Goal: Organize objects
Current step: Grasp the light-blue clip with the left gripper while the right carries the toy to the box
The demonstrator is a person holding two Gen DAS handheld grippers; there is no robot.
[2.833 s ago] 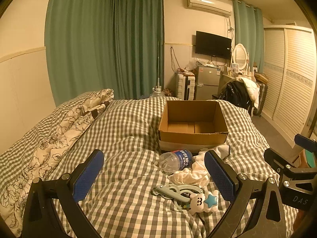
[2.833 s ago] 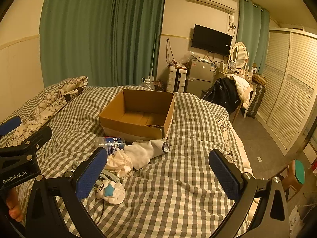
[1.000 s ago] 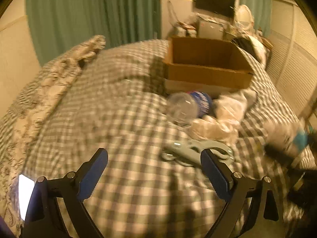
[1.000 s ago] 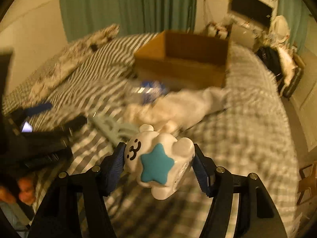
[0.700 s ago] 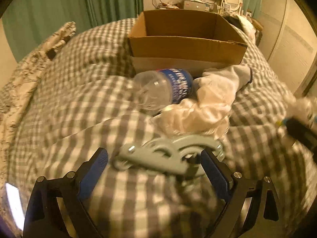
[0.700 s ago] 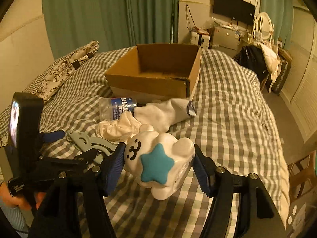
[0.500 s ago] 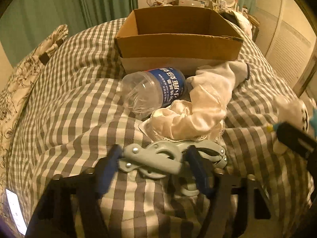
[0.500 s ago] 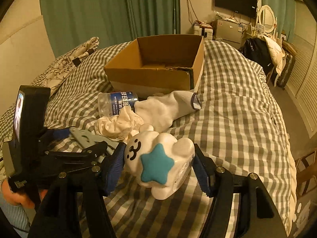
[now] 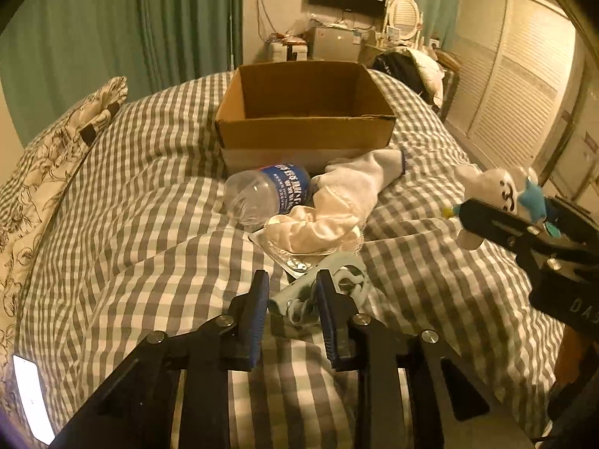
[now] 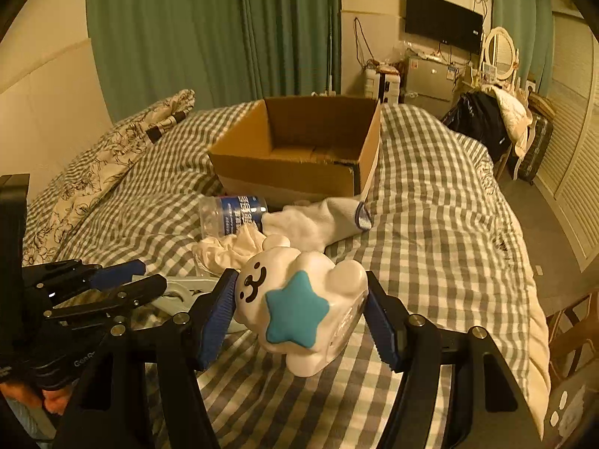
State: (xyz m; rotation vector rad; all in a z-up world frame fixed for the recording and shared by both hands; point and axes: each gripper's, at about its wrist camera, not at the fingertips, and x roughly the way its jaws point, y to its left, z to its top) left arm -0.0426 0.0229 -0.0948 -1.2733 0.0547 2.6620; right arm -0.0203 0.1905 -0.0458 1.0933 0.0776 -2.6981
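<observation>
My right gripper [image 10: 299,308] is shut on a white cloud-shaped toy [image 10: 299,299] with a blue star and holds it above the bed; the toy also shows in the left wrist view [image 9: 501,198]. My left gripper [image 9: 292,295] is shut on a pale green clip [image 9: 322,288] lying on the checked blanket. An open empty cardboard box [image 9: 305,112] stands behind, also in the right wrist view [image 10: 299,149]. In front of it lie a clear water bottle [image 9: 267,194], a white sock [image 9: 367,179] and a crumpled cream cloth [image 9: 314,228].
The checked blanket [image 9: 131,224] covers the bed. A floral pillow [image 9: 45,164] lies at the left. Green curtains [image 10: 224,30] hang behind. A dresser with clutter [image 10: 486,101] and slatted wardrobe doors [image 9: 516,86] stand at the right, past the bed's edge.
My left gripper has closed on the green clip. My right gripper has lifted the cloud toy off the blanket and holds it steady.
</observation>
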